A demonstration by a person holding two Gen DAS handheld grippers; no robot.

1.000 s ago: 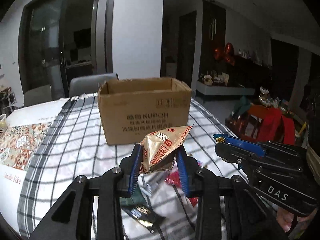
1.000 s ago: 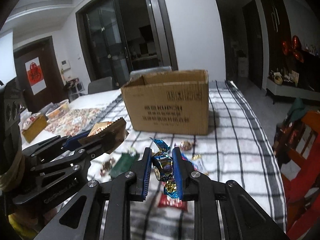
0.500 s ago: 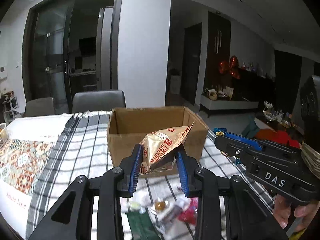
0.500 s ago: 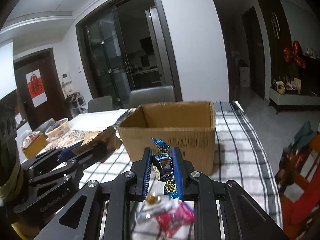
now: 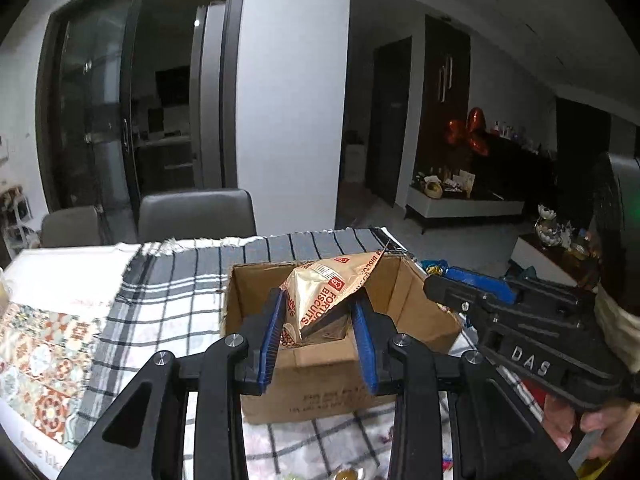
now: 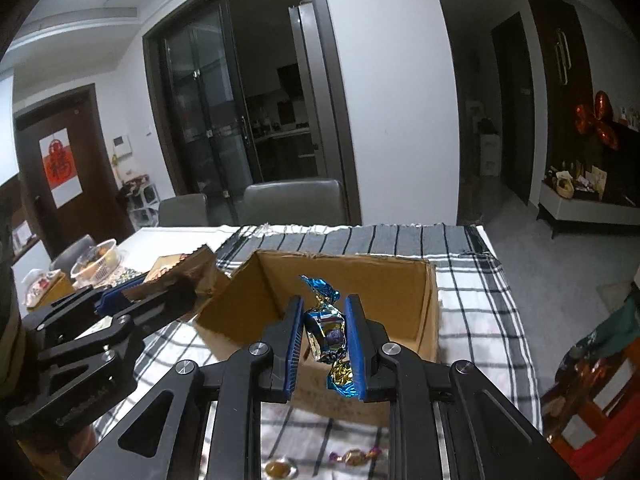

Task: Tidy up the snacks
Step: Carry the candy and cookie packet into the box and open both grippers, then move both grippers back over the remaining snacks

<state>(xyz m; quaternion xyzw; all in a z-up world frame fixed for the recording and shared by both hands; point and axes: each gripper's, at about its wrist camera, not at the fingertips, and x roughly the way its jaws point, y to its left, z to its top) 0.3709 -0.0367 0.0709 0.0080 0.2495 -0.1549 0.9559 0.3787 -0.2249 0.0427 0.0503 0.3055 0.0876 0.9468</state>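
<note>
We hold our left tongs pinched on a gold biscuit packet with red lettering, its blue pads pressing both sides of the wrapper. From the left wrist view the packet hangs above the open top of the cardboard box, clear of its walls, with its crimped end pointing toward the box's far right corner. Our right tongs are clamped on a blue foil candy, whose twisted end sticks up past the fingertips while a gold and blue tail hangs below them. In the right wrist view this candy sits over the near wall of the box, with the bare brown floor of the box visible beyond it. The box stands on a counter covered with a grey and white checked cloth. Just in front of the box, on the side nearest us, two loose wrapped sweets lie on the cloth. To the left of the box the cloth gives way to a patterned mat, and farther left a clear bowl of snacks rests on the counter. Behind the box, two grey chairs stand at the far edge of the counter.
</note>
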